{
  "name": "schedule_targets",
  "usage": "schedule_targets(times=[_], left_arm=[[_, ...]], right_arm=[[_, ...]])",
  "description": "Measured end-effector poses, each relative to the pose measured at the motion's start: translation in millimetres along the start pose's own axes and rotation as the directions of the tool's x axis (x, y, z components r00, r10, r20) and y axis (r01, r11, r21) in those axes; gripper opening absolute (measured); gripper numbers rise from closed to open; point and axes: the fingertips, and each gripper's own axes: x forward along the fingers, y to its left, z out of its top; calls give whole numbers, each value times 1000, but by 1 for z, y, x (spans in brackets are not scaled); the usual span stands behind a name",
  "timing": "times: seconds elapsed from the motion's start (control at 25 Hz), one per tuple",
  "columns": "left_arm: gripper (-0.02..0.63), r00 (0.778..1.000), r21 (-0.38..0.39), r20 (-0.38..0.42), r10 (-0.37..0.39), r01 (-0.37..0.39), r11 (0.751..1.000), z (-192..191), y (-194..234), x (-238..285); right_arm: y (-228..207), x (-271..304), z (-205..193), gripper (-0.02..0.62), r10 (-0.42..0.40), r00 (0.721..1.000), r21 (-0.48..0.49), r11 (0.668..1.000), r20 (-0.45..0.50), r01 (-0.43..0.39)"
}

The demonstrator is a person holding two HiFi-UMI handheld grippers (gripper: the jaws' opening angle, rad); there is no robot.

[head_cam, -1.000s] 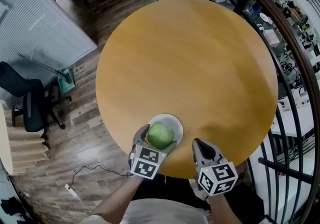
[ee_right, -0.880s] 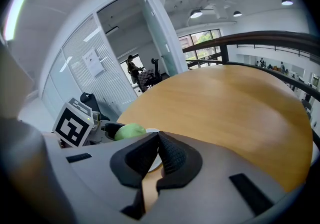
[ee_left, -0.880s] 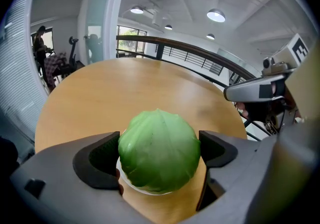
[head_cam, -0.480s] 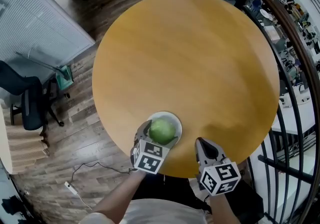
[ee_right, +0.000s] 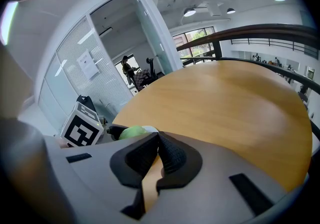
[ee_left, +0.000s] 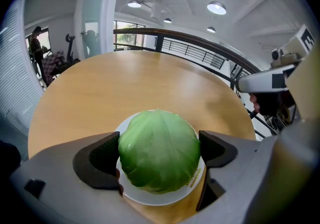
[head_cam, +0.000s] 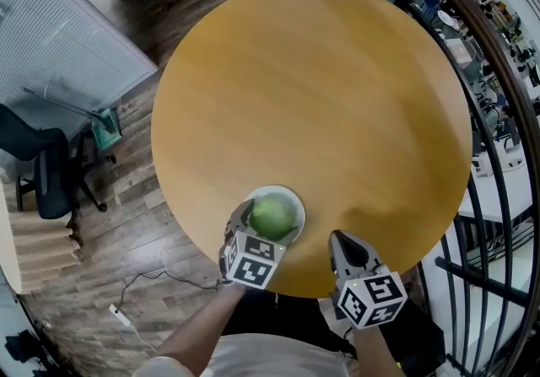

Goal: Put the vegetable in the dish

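Observation:
A round green cabbage (head_cam: pixel 272 215) rests on a small white dish (head_cam: pixel 292 199) near the front edge of the round wooden table (head_cam: pixel 321 88). My left gripper (head_cam: pixel 269 225) holds it from both sides. In the left gripper view the two dark pads press the flanks of the cabbage (ee_left: pixel 159 150), which sits on the dish (ee_left: pixel 150 199). My right gripper (head_cam: pixel 342 245) hovers to the right of the dish with nothing in it. The right gripper view shows its jaws (ee_right: pixel 156 150) closed together, with the cabbage (ee_right: pixel 132 132) beyond them to the left.
The table stands on a mezzanine with a curved black railing (head_cam: pixel 498 88) behind and to the right. Wood floor, a black office chair (head_cam: pixel 46 173) and a cable (head_cam: pixel 143 291) lie to the left. A person's arms (head_cam: pixel 211 333) show at the bottom.
The left gripper and cabbage have shifted slightly forward over the dish. The right gripper has barely moved.

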Motion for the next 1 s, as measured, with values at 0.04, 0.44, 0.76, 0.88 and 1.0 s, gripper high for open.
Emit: schedule_targets(times=[0.04, 0.44, 0.76, 0.88, 1.0], left_arm=[[485, 1000, 0, -3, 1, -1, 1000, -1, 0, 1], [485, 1000, 10, -16, -1, 2, 1000, -2, 0, 6], [485, 999, -25, -36, -36, 35, 999, -5, 0, 7], [485, 998, -34, -36, -46, 45, 998, -6, 0, 6], [485, 999, -33, -30, -45, 44, 998, -5, 0, 6]], right_arm=[[0, 0, -1, 24, 0, 1000, 1, 1000, -1, 0], [-1, 3, 2, 25, 2, 1000, 8, 1000, 1, -2], [2, 5, 5, 25, 2, 1000, 13, 1000, 6, -2], [3, 5, 5, 24, 2, 1000, 16, 1000, 7, -2], [4, 5, 5, 25, 4, 1000, 14, 1000, 6, -4]])
